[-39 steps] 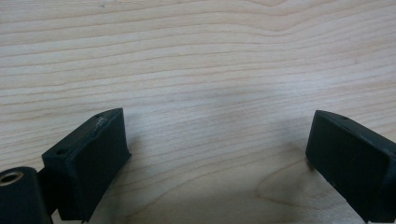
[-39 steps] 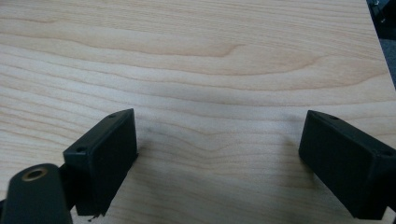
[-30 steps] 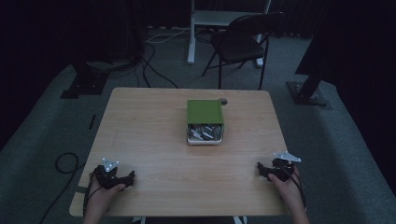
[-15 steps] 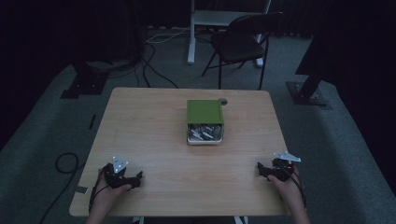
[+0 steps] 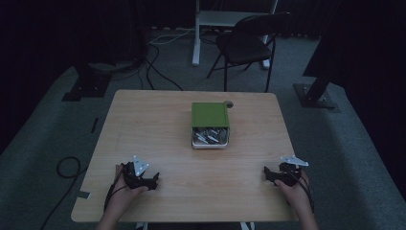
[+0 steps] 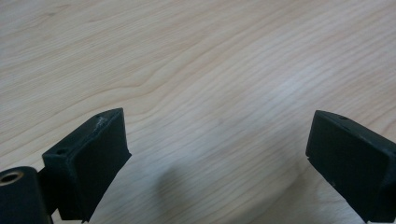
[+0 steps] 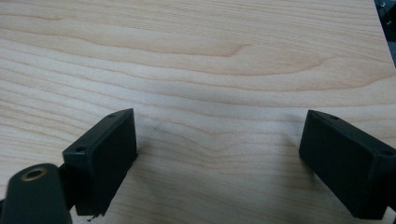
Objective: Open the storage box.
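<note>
Wood table (image 5: 158, 124) spans our view from above. At its middle we see a green-lidded box (image 5: 210, 114), partly uncovered, with metal pieces inside. Well apart, near the front edge, left gripper (image 5: 152, 180) and right gripper (image 5: 267, 175) rest released, jaws spread, grasping nothing.

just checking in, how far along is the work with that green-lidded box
Done: nothing visibly. The green lid half covers the box, metal pieces inside. In hand: nothing; left gripper and right gripper are open over bare table. Left: reaching the box.
</note>
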